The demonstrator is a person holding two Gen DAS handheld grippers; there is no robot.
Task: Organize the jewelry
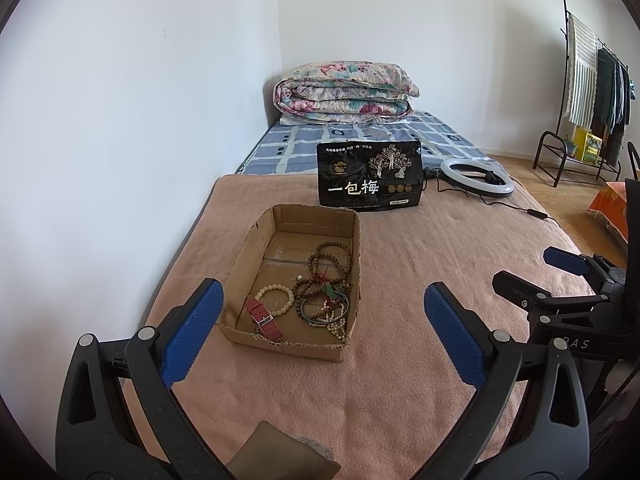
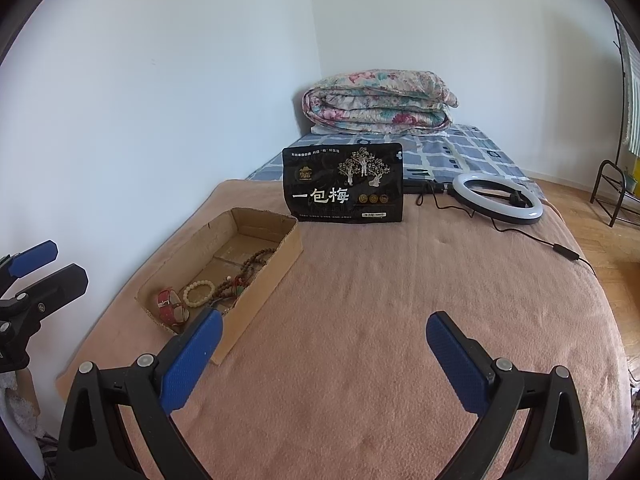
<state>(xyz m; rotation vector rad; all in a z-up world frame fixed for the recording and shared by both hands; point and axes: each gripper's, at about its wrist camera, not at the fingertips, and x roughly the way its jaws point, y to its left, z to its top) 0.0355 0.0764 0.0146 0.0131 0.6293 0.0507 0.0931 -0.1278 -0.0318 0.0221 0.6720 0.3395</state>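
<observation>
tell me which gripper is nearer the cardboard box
Left. The left gripper hangs open right in front of the cardboard box, pointed at it. The right gripper is off to the box's right, over the blanket.

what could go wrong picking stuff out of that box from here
1. The brown bead necklaces, the dark bangle and the small white bead strand lie overlapped in the cardboard box, so lifting one may drag others along.
2. The box walls are low and it sits on a soft pink blanket; a snagged strand might tip or slide it.
3. Both the left tool and the right tool are open and empty; thin strands could slip between wide pads.
</observation>
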